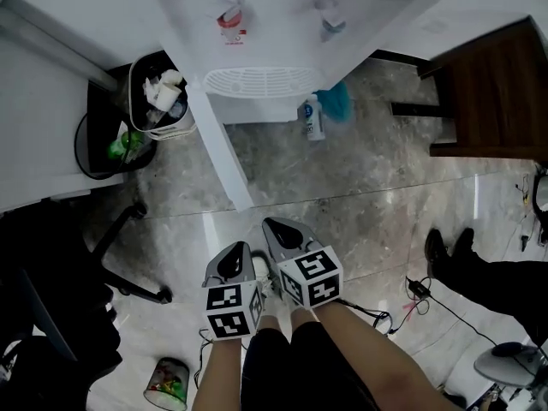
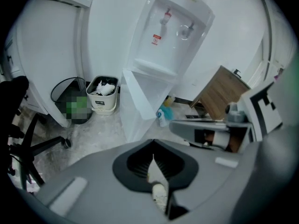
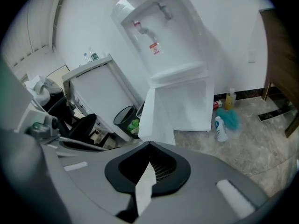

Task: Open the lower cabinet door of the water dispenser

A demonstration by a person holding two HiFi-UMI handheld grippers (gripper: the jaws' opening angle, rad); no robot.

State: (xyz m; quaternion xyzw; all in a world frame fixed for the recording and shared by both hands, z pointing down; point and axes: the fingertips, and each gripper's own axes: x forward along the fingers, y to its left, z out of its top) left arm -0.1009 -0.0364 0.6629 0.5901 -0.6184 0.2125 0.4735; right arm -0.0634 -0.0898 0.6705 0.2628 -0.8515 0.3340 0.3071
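Bare floor (image 1: pixel 342 187) lies right of the swung-open cabinet door (image 1: pixel 218 148); a waste bin (image 1: pixel 161 101) crowds its left.

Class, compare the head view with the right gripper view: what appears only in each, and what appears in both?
Head view only: a person's black shoes on the floor. Right gripper view only: a yellow bottle against the wall. Both: the water dispenser, its lower cabinet door swung open, and the white bottle beside it.

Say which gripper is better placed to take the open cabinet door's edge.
Right, probably: the right gripper sits further forward, nearer the free edge of the cabinet door than the left gripper. Both have jaws shut, holding nothing.
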